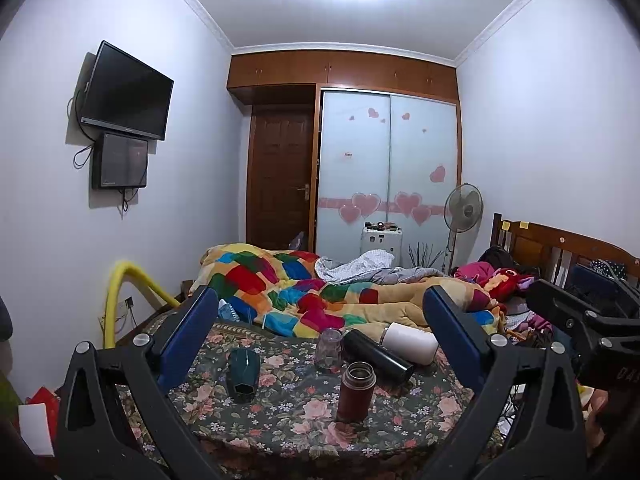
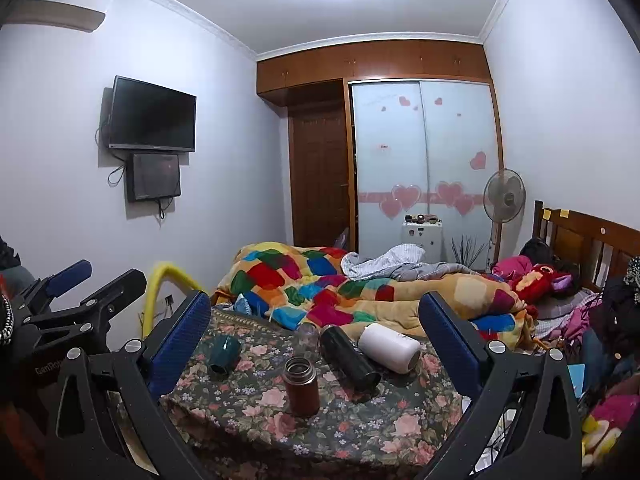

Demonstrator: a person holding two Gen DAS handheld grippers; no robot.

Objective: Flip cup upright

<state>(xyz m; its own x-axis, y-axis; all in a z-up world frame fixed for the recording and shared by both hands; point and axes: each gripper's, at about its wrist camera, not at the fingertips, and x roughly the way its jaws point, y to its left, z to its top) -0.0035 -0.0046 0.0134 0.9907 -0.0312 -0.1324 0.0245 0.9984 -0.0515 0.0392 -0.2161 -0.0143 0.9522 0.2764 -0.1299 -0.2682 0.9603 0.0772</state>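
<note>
Several cups and bottles are seen on a small table (image 1: 304,424) covered with a flowery cloth, set just beside a bed (image 1: 360,300) with a bright patchwork blanket. The green cup (image 1: 243,374) is lying on its side near the left edge of the table, with its open mouth turned toward the cameras. A black bottle (image 1: 378,354) and a white bottle (image 1: 410,342) are lying down too, touching each other at the far right. A brown flask (image 1: 356,390) is standing up near the middle, and a clear glass (image 1: 329,347) is standing behind it. The left hand-held gripper (image 1: 316,344) is held spread wide with nothing between its blue fingers, and it is kept back from the table. The right hand-held gripper (image 2: 316,344) is spread wide and empty as well. No cup has been touched yet, so the task looks to be only at its start. The green cup is probably the one to be picked first, since it is nearest the left hand-held gripper. To do this well, the cup should be reached from the side, squeezed gently around its middle, then tipped until its bottom sits flat. Care should be taken that the brown flask is not bumped.
</note>
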